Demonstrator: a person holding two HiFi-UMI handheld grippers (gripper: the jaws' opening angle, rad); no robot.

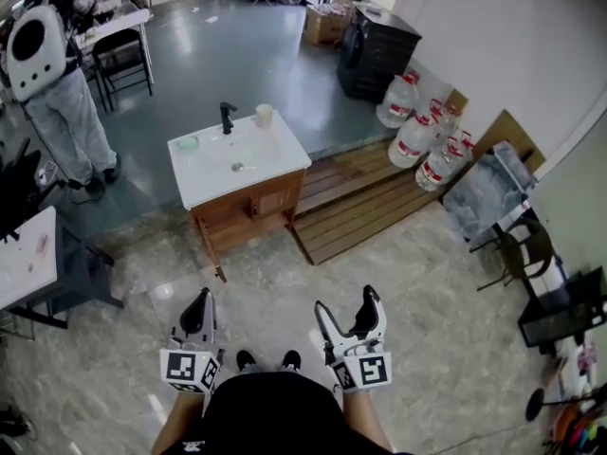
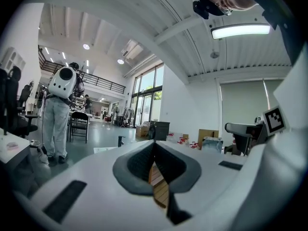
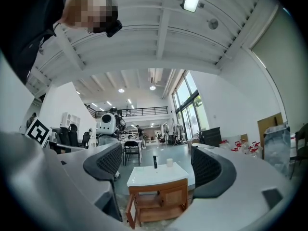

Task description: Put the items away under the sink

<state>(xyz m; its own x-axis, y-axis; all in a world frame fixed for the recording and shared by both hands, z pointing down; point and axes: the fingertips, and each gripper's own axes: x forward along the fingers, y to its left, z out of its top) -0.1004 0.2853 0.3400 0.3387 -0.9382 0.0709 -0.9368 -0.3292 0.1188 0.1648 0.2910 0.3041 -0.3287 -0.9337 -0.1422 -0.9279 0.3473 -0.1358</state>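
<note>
A small wooden sink cabinet (image 1: 248, 212) with a white top (image 1: 214, 175) stands on the floor ahead of me. On the top are a black faucet (image 1: 227, 117), a pale cup (image 1: 264, 115), a green item (image 1: 188, 143) and a small item in the basin (image 1: 242, 167). The cabinet's left door (image 1: 206, 246) hangs open. My left gripper (image 1: 197, 311) is held low and shut, with nothing in it. My right gripper (image 1: 348, 313) is open and empty. In the right gripper view the cabinet (image 3: 159, 196), faucet (image 3: 155, 161) and cup (image 3: 169, 162) sit between the open jaws of my right gripper (image 3: 156, 166).
A wooden platform (image 1: 360, 202) lies right of the cabinet, with water jugs (image 1: 422, 131) by the wall. A person with a white backpack (image 1: 43, 64) stands far left. A white table (image 1: 24, 254) is at the left, and folding chairs (image 1: 517, 254) at the right.
</note>
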